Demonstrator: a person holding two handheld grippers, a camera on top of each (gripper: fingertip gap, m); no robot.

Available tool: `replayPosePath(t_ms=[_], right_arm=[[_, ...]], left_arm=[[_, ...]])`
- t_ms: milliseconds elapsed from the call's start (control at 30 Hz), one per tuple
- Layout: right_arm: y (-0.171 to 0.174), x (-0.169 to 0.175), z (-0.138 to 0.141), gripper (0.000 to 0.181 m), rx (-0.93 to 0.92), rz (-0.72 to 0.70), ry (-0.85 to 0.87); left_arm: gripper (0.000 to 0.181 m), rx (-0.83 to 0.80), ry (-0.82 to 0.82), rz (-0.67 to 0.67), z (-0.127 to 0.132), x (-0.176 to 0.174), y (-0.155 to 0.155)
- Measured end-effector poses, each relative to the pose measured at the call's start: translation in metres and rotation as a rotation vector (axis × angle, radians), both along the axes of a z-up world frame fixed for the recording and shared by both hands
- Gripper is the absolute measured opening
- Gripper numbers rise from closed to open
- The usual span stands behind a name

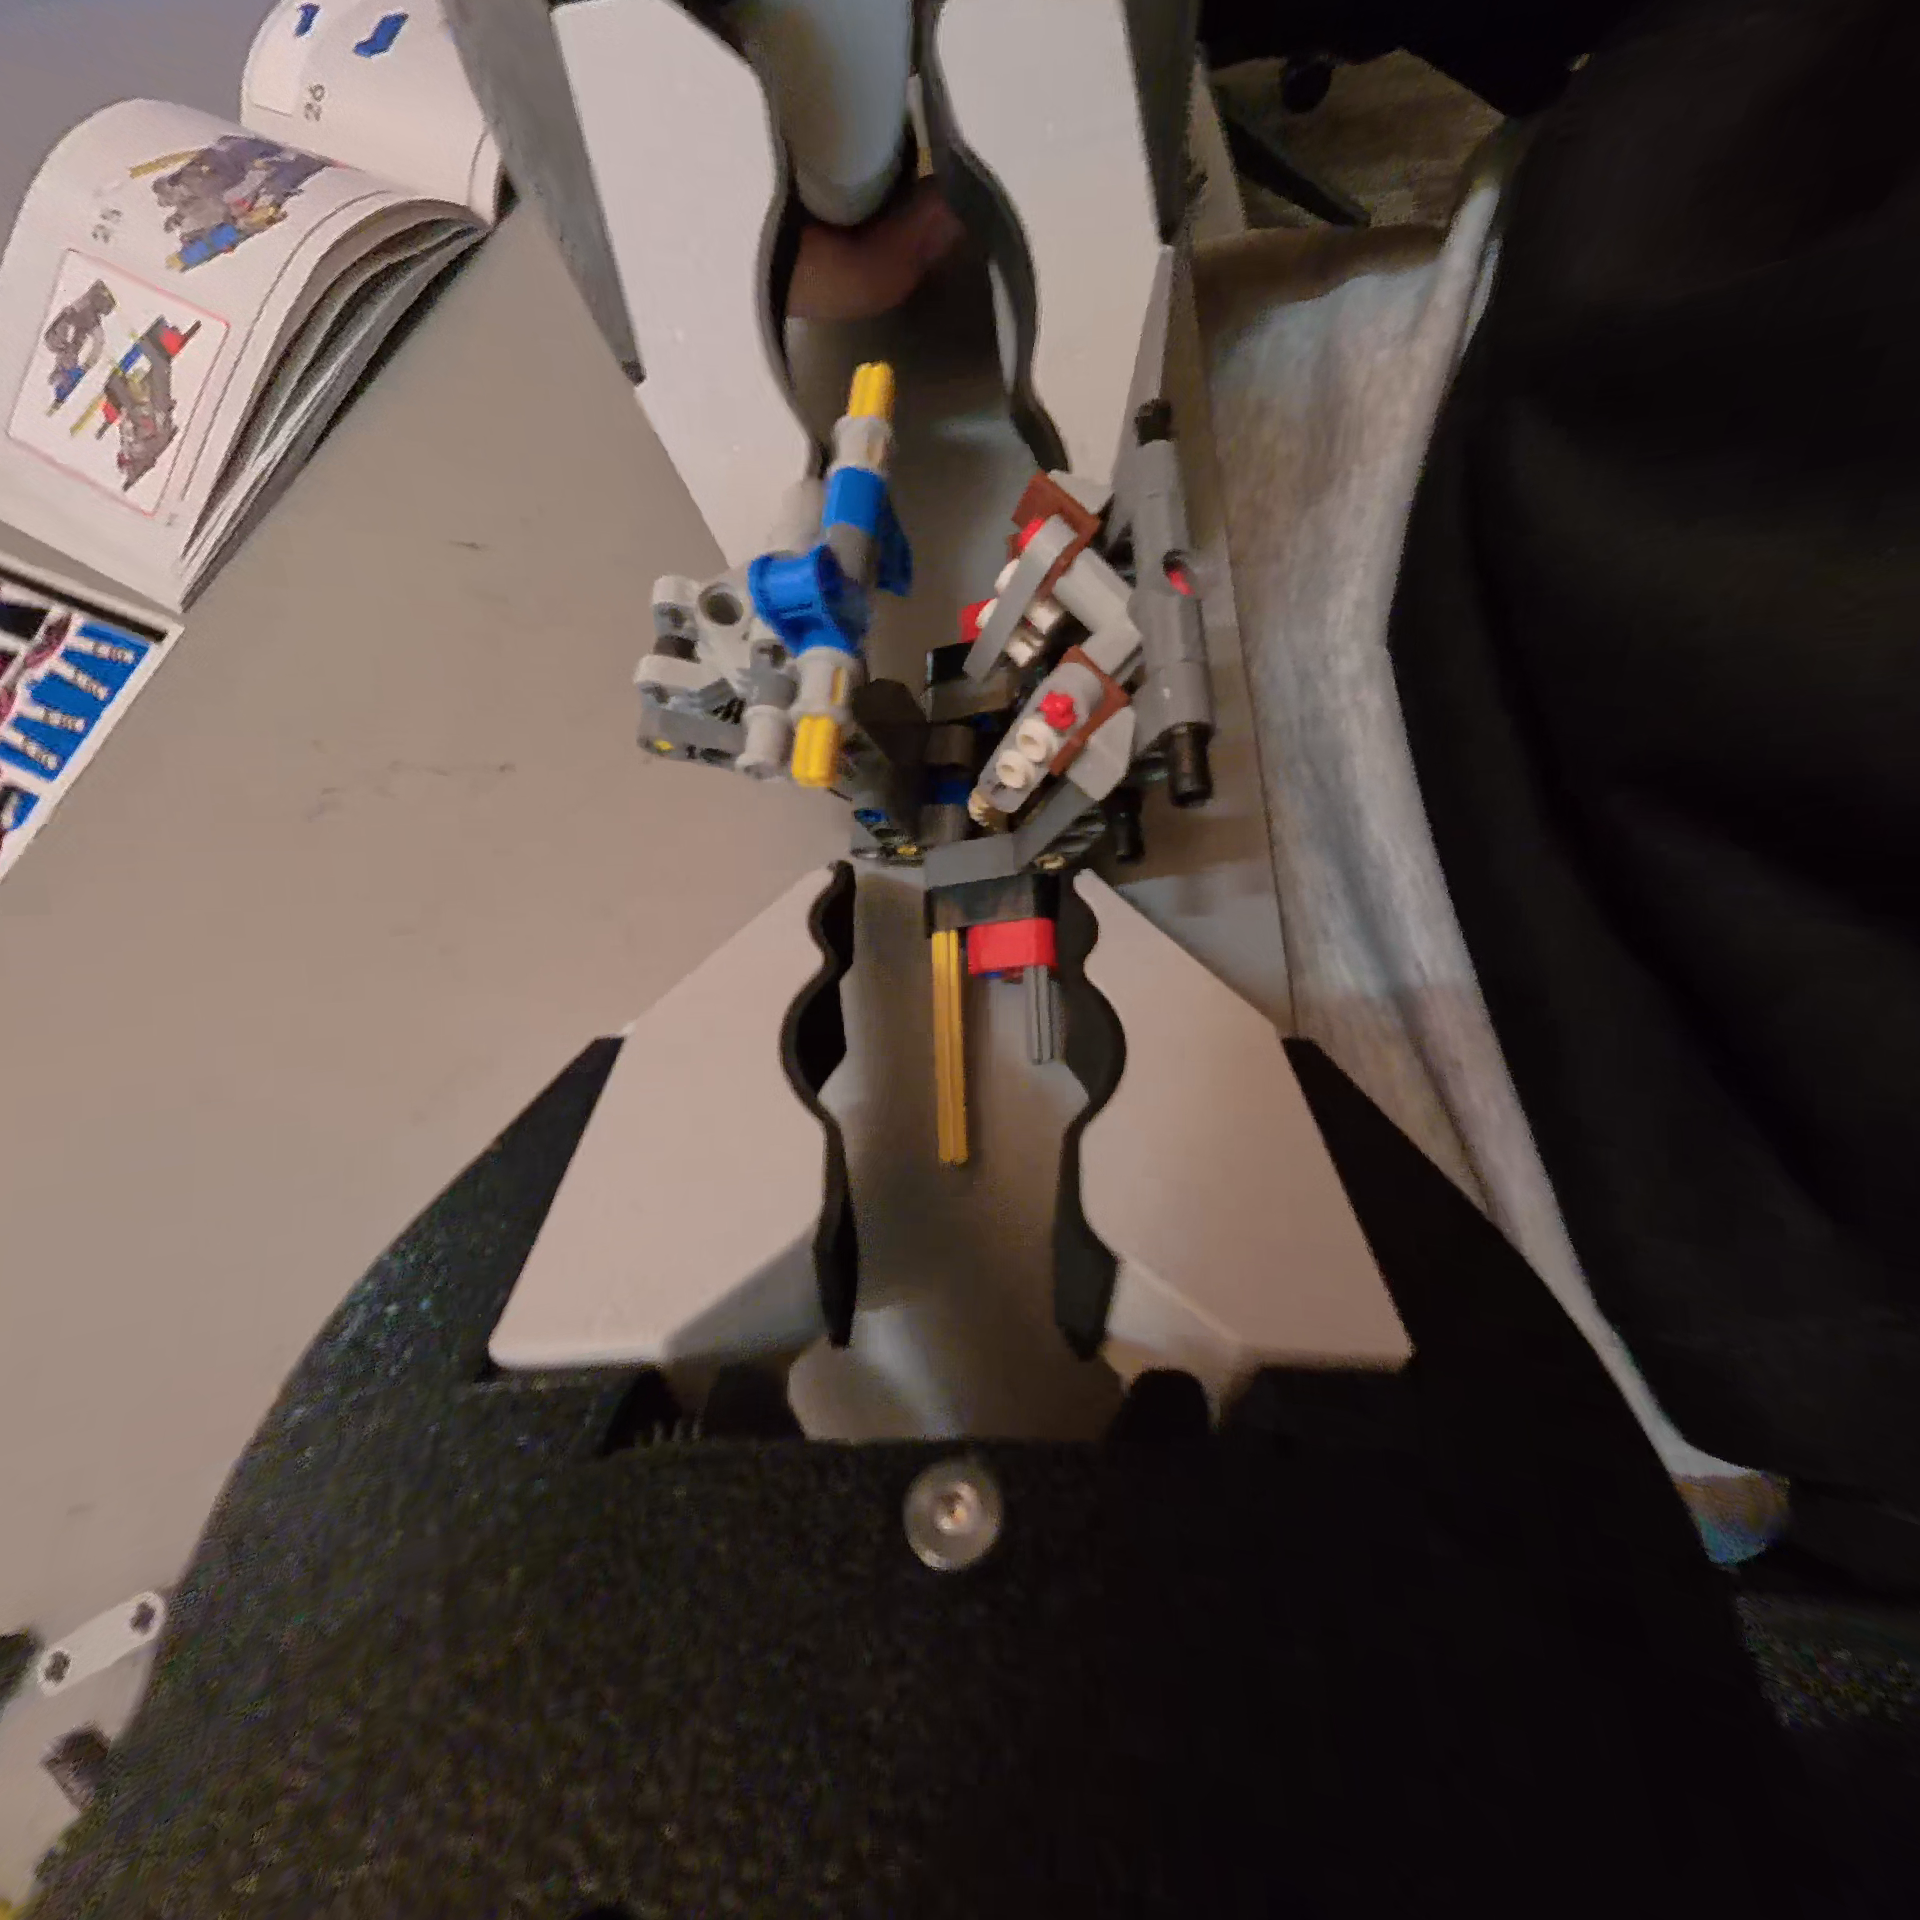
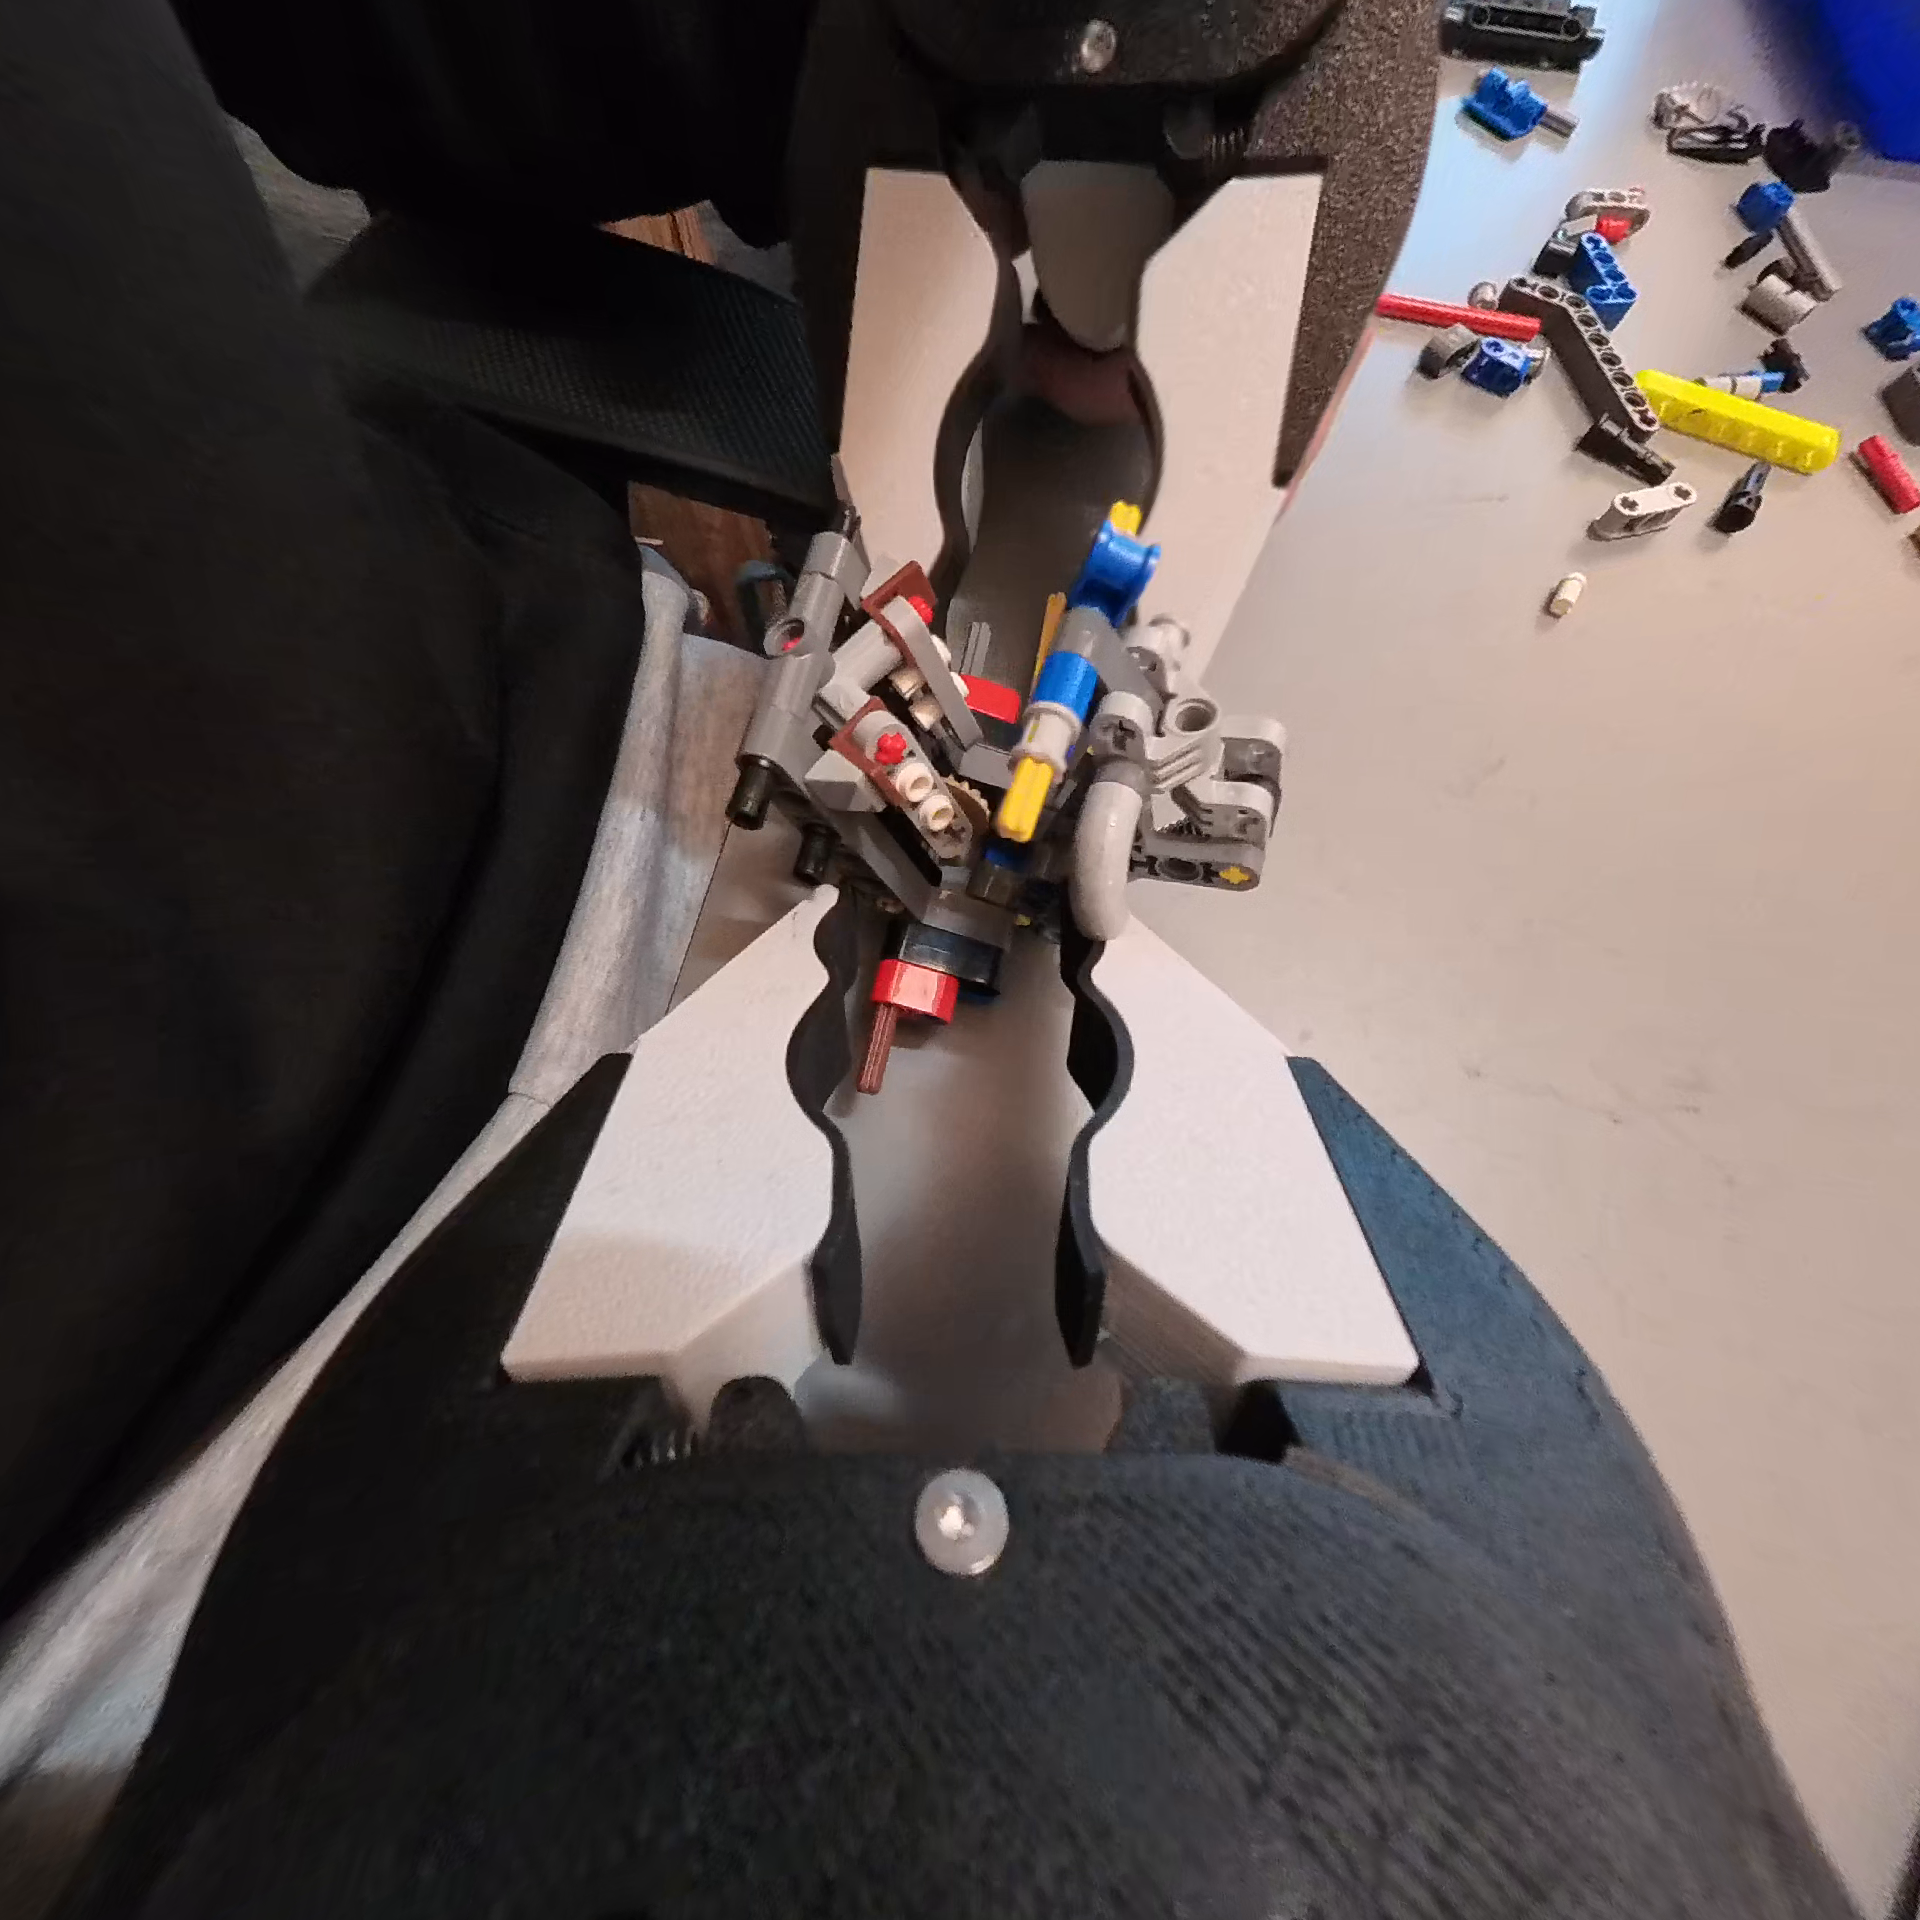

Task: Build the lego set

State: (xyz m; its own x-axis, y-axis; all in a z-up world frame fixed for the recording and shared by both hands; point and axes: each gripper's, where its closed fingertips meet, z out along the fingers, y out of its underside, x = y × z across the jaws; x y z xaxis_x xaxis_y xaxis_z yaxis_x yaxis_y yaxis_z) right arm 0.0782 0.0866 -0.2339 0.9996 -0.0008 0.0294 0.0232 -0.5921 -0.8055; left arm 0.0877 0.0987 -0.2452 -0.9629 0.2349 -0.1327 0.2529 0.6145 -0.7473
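A partly built lego model [image 1: 1060, 623] of grey, brown, red and black pieces is held above the grey table [image 1: 364, 831] between both grippers. A blue and yellow axle assembly [image 1: 831, 582] sticks out on its left side. My left gripper [image 1: 956, 883] is shut on the model's dark base from below, with a yellow axle [image 1: 948, 1049] lying between its fingers. My right gripper [image 1: 935, 457] meets the model from the opposite side. In the right wrist view my right gripper [image 2: 951, 920] is shut on the model [image 2: 904, 769], and the left gripper [image 2: 1039, 540] faces it.
An open instruction booklet [image 1: 156, 343] lies at the table's far left, with a printed sheet [image 1: 62, 707] beside it. Several loose lego pieces [image 2: 1590, 312], including a yellow beam [image 2: 1735, 421], are scattered at the right. A person's dark and grey clothing [image 2: 260, 727] is close by the table edge. Less than 4 cm separates the two grippers' tips. The yellow beam [image 2: 1735, 421] lies around 20 cm away from my left fingertips.
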Motion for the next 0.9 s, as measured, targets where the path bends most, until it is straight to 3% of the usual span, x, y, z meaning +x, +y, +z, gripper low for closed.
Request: replayPosePath(t_ms=[100,400,633,900], right_arm=[[0.001,-0.001,0.000,0.038,-0.001,-0.002,-0.007],[0.000,0.005,-0.013,0.050,-0.080,-0.114,0.031],[0.000,0.009,-0.009,0.039,-0.064,-0.090,-0.074],[0.001,0.012,-0.010,0.036,-0.064,-0.046,-0.084]], left_arm=[[0.034,-0.031,-0.084,-0.040,0.002,-0.001,-0.001],[0.020,-0.030,-0.101,-0.064,0.001,-0.003,0.000],[0.027,-0.018,-0.040,0.021,0.001,0.008,-0.002],[0.037,-0.011,-0.028,-0.013,0.001,0.005,-0.005]])
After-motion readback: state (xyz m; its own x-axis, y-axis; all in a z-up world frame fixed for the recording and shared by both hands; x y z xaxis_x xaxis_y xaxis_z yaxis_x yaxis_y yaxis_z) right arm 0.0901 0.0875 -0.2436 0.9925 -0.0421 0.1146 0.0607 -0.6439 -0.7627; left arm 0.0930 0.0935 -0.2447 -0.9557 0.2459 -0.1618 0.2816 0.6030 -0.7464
